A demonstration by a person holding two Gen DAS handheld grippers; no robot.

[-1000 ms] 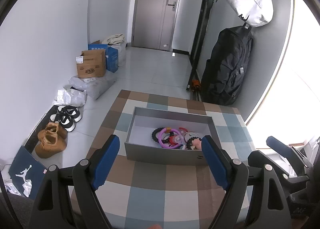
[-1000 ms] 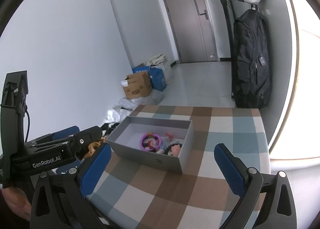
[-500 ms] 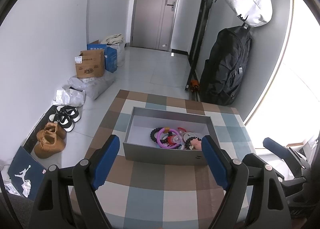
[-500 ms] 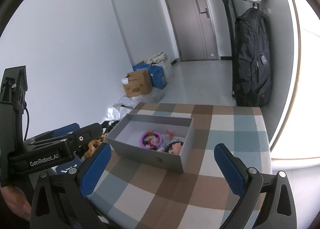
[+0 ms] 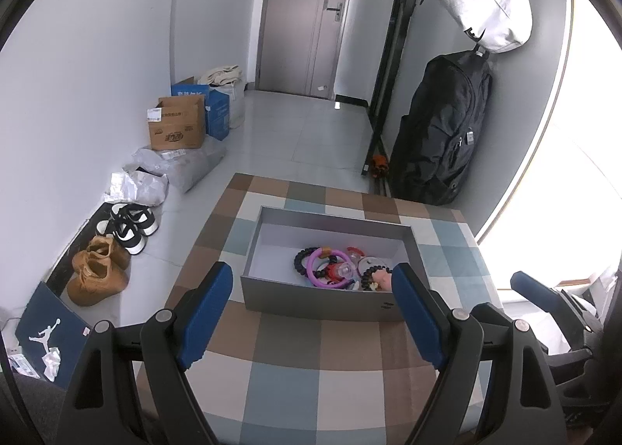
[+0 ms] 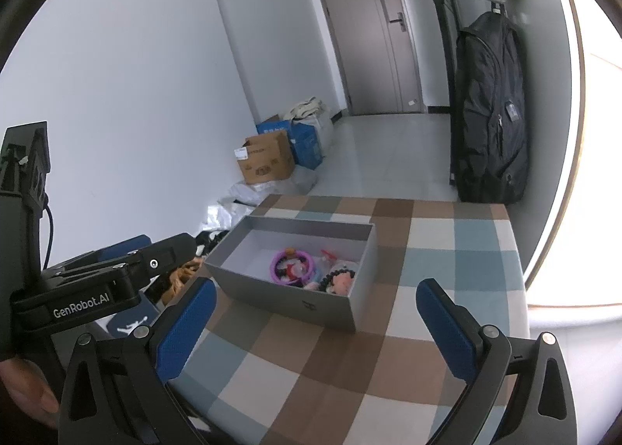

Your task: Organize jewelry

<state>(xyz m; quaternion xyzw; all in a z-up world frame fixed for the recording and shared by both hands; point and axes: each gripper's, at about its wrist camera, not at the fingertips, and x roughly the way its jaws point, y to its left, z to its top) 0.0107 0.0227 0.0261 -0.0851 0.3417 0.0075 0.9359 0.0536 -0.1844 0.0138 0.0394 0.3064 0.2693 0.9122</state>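
A grey open box stands on a checkered tablecloth. Inside it lie a purple ring bracelet, a black bead bracelet, another dark bead bracelet with a pink charm and small red and clear pieces. My left gripper is open just in front of the box's near wall, nothing between its blue fingers. My right gripper is open too, short of the box's near right corner, empty. The left gripper's body shows at the right wrist view's left.
Beyond the table's left edge, shoes, brown boots, cardboard boxes and plastic bags sit on the floor. A black backpack and a white bag hang at the right wall. A grey door closes the hallway.
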